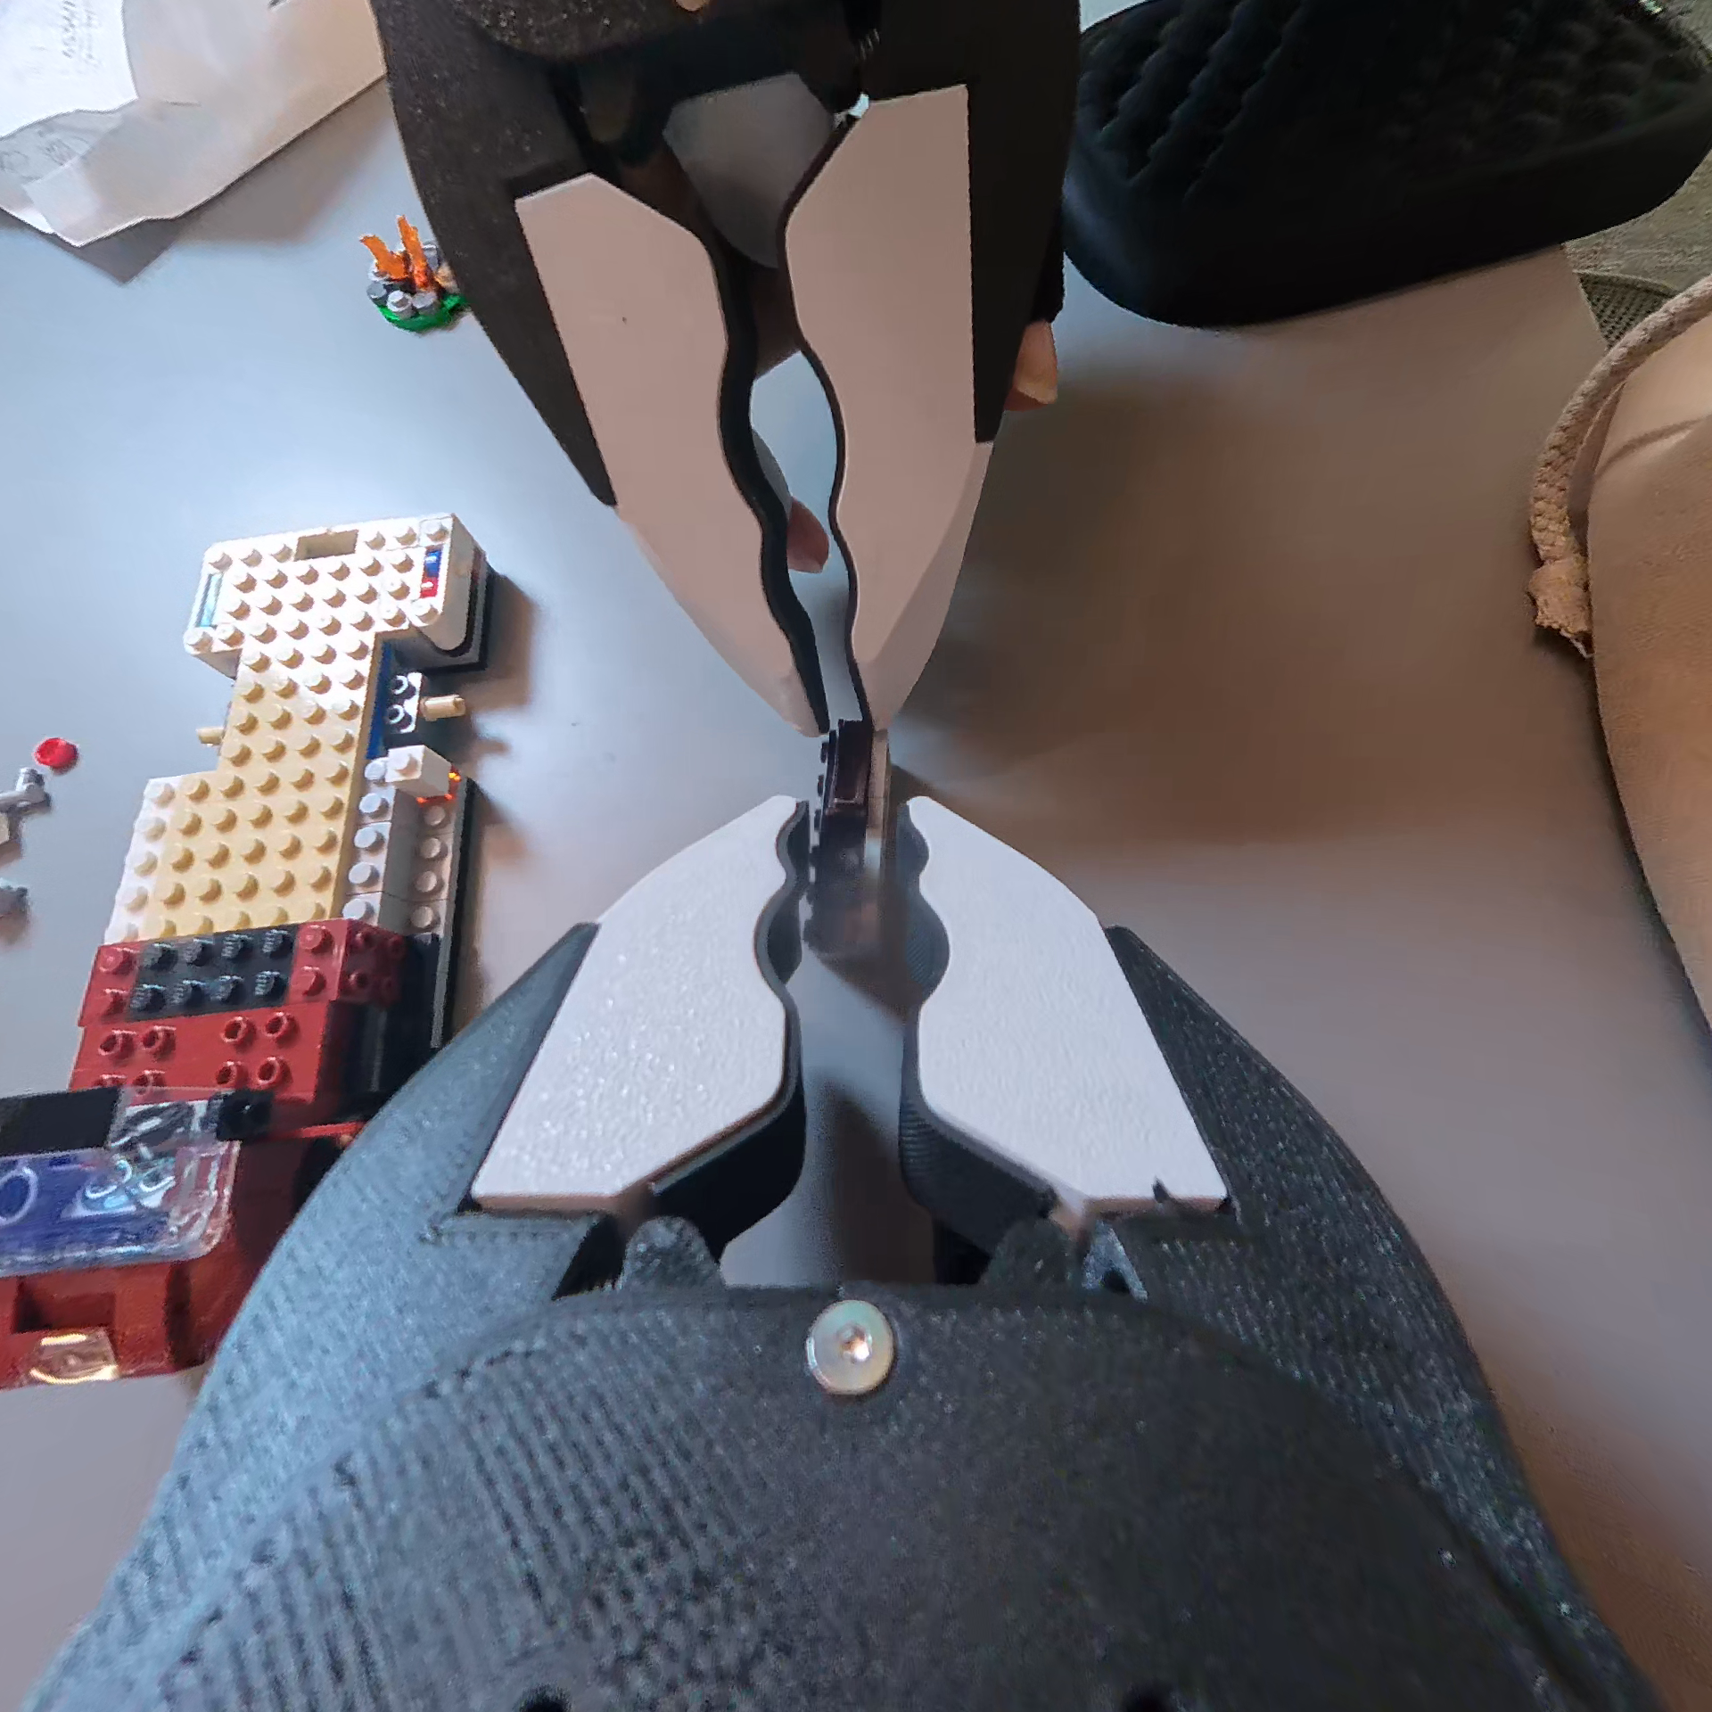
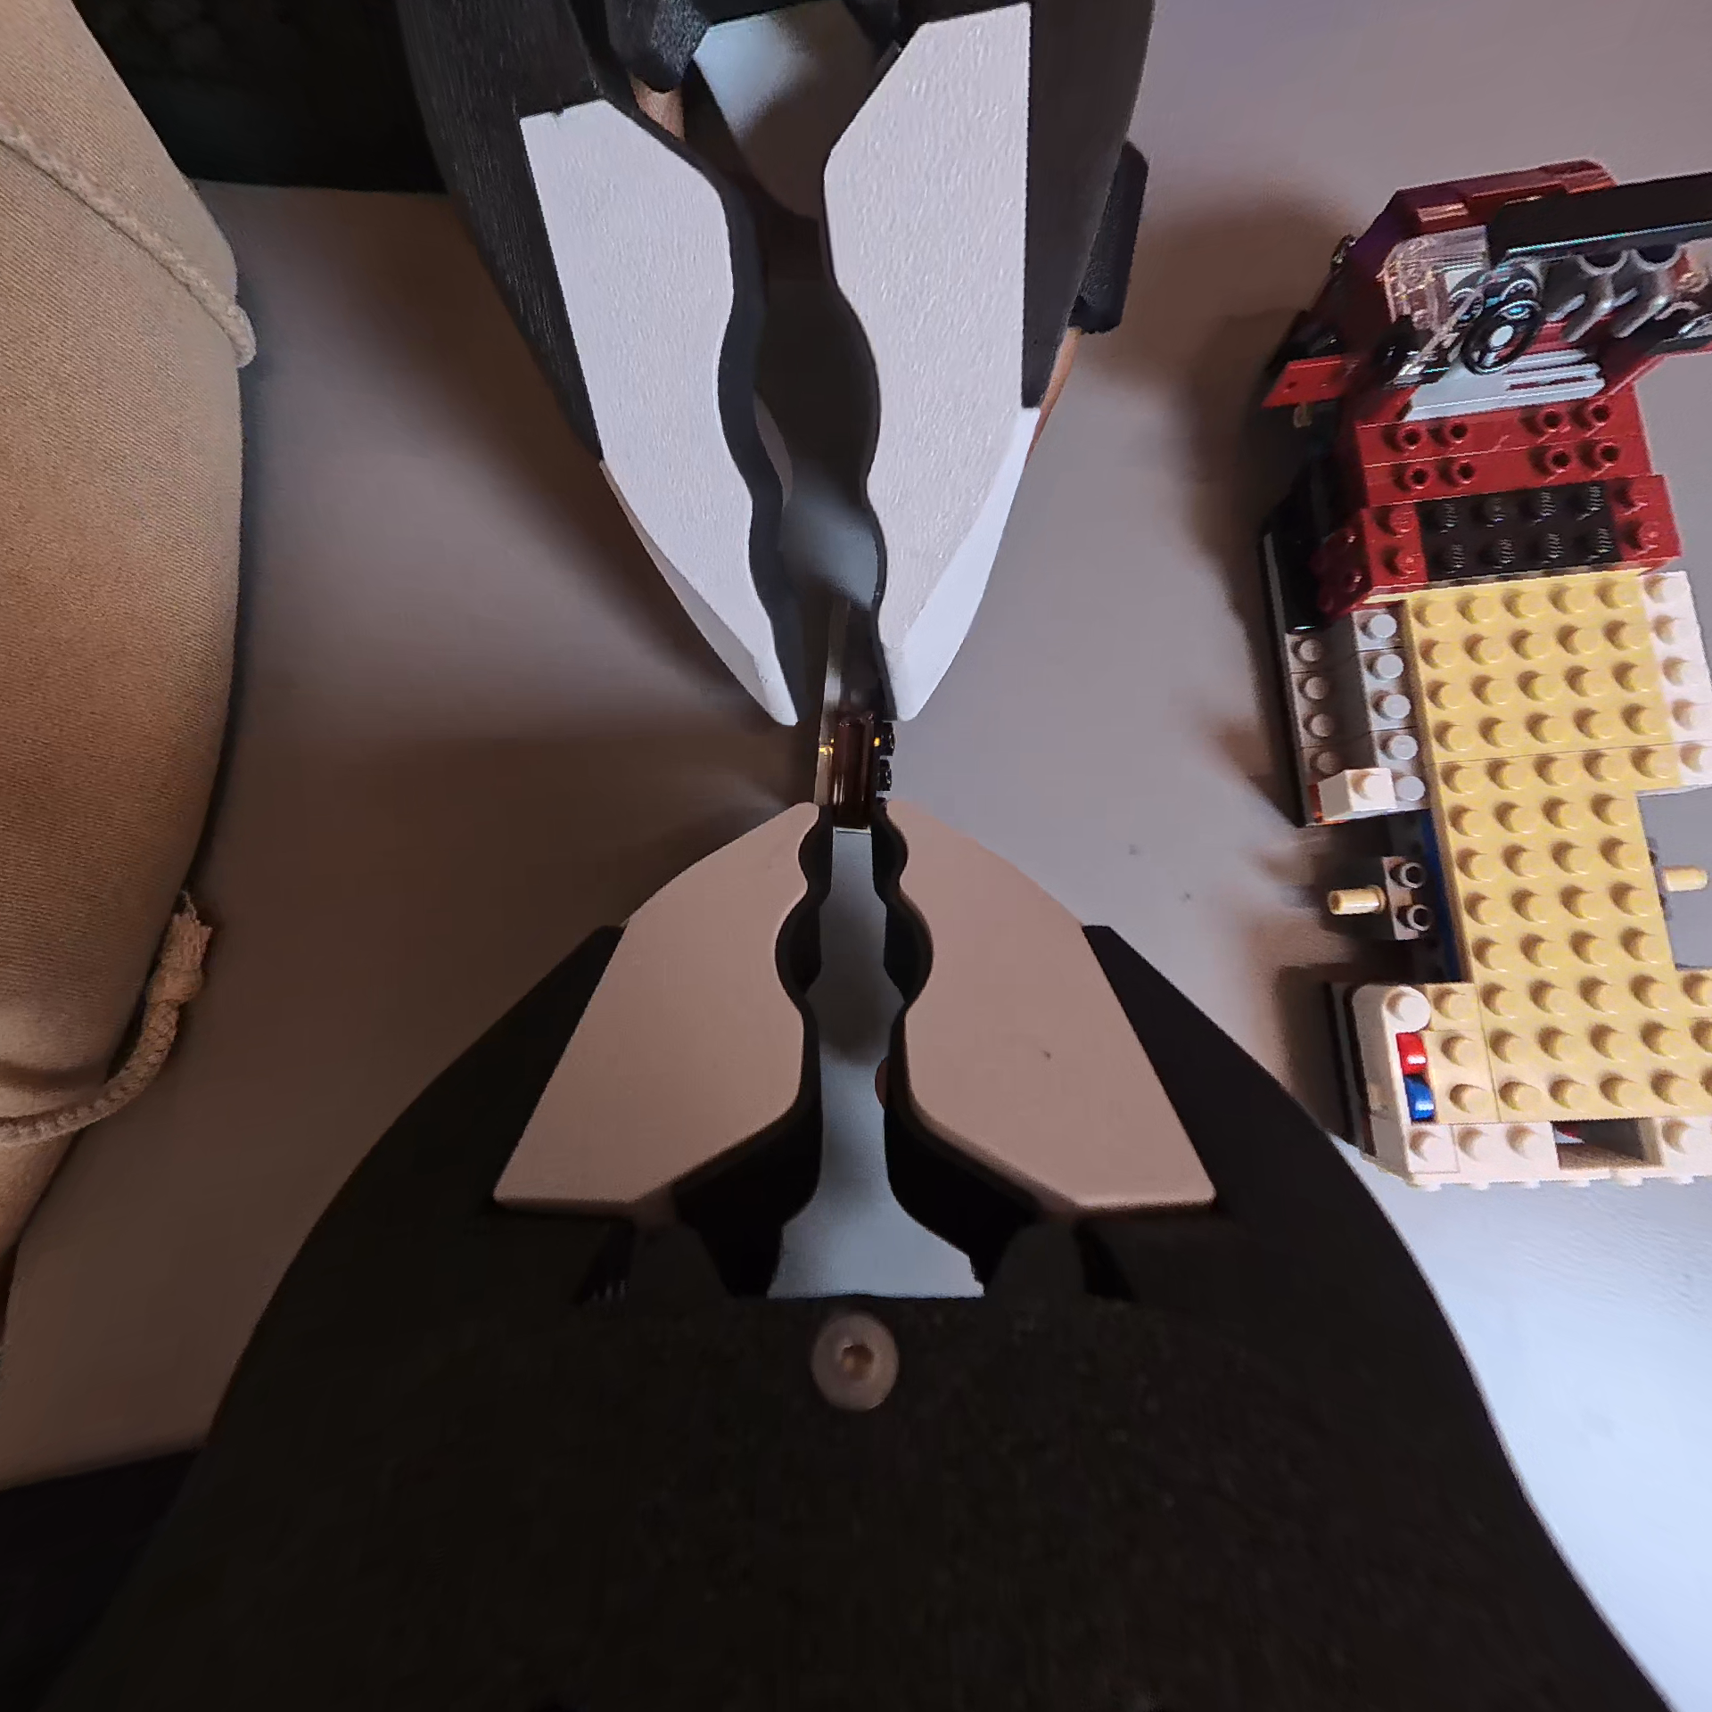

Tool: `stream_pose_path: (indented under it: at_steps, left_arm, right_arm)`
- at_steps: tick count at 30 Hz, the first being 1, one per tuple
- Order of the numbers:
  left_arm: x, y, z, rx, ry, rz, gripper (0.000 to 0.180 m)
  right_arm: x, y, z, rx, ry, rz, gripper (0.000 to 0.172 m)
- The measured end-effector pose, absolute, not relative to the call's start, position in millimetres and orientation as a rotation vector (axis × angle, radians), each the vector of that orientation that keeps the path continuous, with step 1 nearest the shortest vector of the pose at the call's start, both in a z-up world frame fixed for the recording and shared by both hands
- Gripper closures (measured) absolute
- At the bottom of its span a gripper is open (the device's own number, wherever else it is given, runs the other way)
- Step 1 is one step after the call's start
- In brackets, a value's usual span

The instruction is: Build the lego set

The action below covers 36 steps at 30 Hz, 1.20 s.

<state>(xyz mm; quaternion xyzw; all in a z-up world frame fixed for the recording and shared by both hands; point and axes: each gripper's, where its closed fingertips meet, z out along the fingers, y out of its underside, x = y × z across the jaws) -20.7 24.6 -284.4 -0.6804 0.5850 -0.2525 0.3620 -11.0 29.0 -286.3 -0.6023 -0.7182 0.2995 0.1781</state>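
- Brick piece (image 1: 848,806), small, dark and studded, hangs above the grey table (image 1: 1204,834), pinched end to end between my two tongs.
- My left tongs (image 1: 848,820) clench one end.
- My right tongs (image 2: 850,815) clench the other end, steadying it.
- Brick vehicle (image 2: 1529,741) lies well apart.

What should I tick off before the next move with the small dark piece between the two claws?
1. Right claw closed on the small dark brick piece: ok, its tips press both sides.
2. Left claw gripping the same piece: cannot tell; the piece sits between its fingers, contact is blurred.
3. Piece clear of the table: cannot tell.
4. Brick model out of the claws' way: ok, it lies off to one side.
5. Loose red stud and campfire piece clear of the claws: ok.
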Motion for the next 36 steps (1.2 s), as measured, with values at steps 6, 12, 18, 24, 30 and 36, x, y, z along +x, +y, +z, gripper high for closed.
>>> stream_pose_path:
  at_steps: [6,12,18,24,30,36]
  left_arm:
    - [-17.9,25.0,-281.4,-1.704,1.511,-0.624,0.167]
    - [-18.6,23.7,-284.2,-1.675,1.55,-0.576,0.173]
    - [-19.7,23.5,-284.3,-1.677,1.555,-0.565,0.173]
    - [-21.2,24.1,-281.3,-1.675,1.549,-0.561,0.17]
    - [-26.0,25.9,-279.8,-1.695,1.54,-0.568,0.163]
    - [-29.0,23.6,-293.6,-1.749,1.584,-0.559,0.157]
  right_arm:
    - [-12.7,29.1,-286.5,-1.701,-2.033,0.858,0.164]
    - [-14.0,29.5,-285.4,-1.701,-2.031,0.859,0.163]
    - [-12.0,30.0,-283.9,-1.699,-2.014,0.859,0.161]
    - [-9.0,28.7,-280.5,-1.682,-1.98,0.869,0.163]
    - [-9.6,26.2,-282.3,-1.677,-1.957,0.883,0.165]
    - [-12.3,23.7,-278.9,-1.659,-1.945,0.893,0.165]
